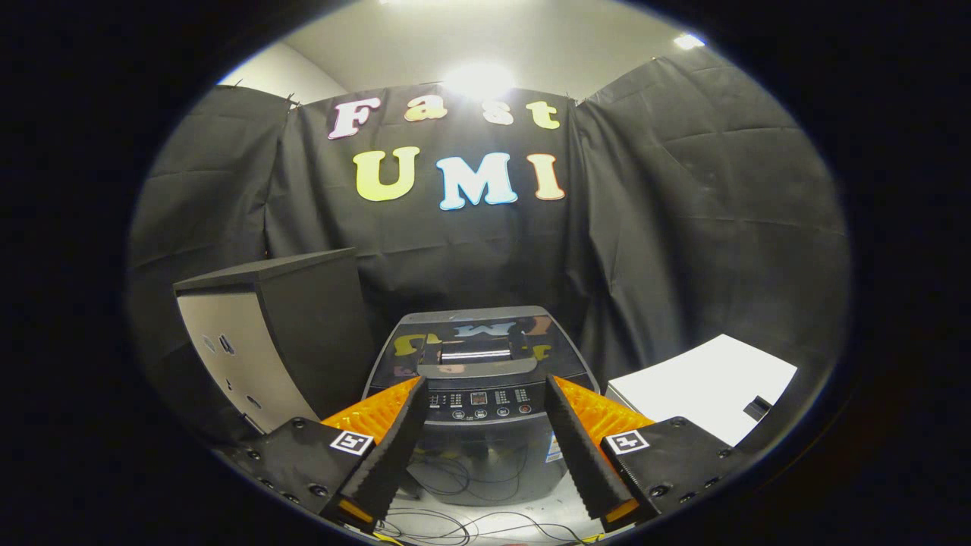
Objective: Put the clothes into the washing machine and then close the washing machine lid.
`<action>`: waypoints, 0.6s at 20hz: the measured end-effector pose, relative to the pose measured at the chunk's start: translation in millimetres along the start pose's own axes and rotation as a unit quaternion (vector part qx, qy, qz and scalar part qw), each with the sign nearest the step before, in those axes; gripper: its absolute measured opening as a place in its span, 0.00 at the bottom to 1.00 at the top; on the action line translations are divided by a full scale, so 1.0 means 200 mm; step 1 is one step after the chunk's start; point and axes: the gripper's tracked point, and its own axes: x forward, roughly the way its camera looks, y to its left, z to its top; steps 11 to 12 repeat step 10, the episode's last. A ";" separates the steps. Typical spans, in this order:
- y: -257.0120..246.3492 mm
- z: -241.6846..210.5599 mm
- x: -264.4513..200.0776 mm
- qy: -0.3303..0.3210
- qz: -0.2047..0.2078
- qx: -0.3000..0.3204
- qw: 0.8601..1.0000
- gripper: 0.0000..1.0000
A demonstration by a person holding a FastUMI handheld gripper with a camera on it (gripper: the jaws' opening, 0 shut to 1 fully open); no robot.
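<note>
A dark top-loading washing machine (pixel 479 394) stands ahead of my fingers, its glossy lid (pixel 478 341) lying flat and shut, with a control panel (pixel 479 402) along its front edge. My gripper (pixel 482 390) is open, its two fingers spread wide on either side of the panel, some way short of the machine. Nothing is held between them. No clothes are visible.
A dark cabinet (pixel 273 334) with a pale front panel stands left of the machine. A white table surface (pixel 698 387) with a small dark object (pixel 757 408) lies to the right. Cables (pixel 455 523) trail over the pale floor in front of the machine.
</note>
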 end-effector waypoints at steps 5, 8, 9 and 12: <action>0.00 0.03 -0.08 -0.008 -0.004 -0.009 1.000 0.95; 0.01 0.03 -0.10 -0.007 -0.003 -0.011 1.000 0.95; 0.01 0.03 -0.10 -0.005 -0.003 -0.012 1.000 0.95; 0.01 0.03 -0.10 -0.006 -0.001 -0.012 1.000 0.95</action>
